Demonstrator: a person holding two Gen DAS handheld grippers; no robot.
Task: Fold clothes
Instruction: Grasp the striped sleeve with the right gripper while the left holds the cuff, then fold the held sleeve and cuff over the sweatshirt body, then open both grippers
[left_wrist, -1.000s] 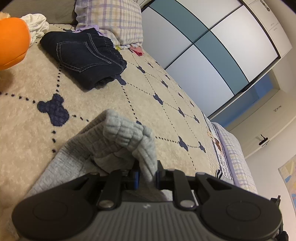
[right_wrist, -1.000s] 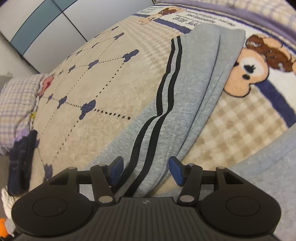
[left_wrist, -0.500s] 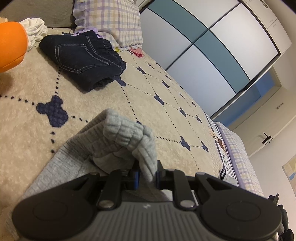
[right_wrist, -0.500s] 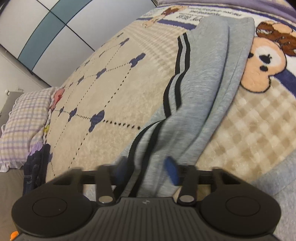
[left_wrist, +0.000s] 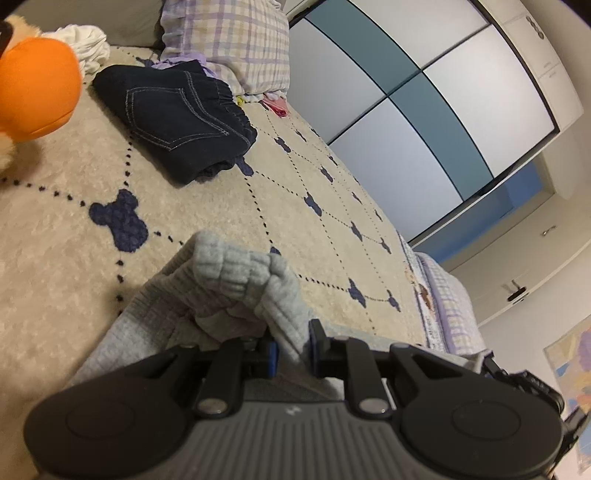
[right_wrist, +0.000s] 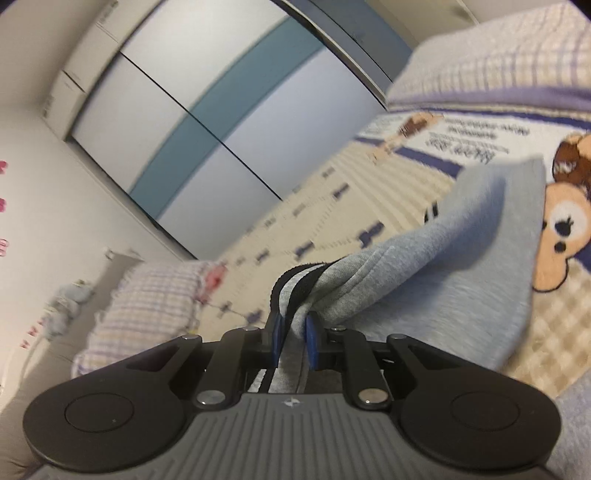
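Observation:
Grey sweatpants with black side stripes lie on the bed. My left gripper is shut on their ribbed grey waistband, which bunches up above the jaws. My right gripper is shut on the striped side of the grey sweatpants and holds that part lifted off the blanket; the cloth drapes away to the right. The rest of the garment between the grippers is hidden.
Folded dark jeans lie on the beige blanket near a plaid pillow. An orange plush toy and white cloth sit at the far left. A wardrobe with sliding doors stands beyond the bed.
My right gripper closed on the striped side of the sweatpants and lifted it off the bed, tilting up. My left gripper stayed shut on the waistband and shifted slightly.

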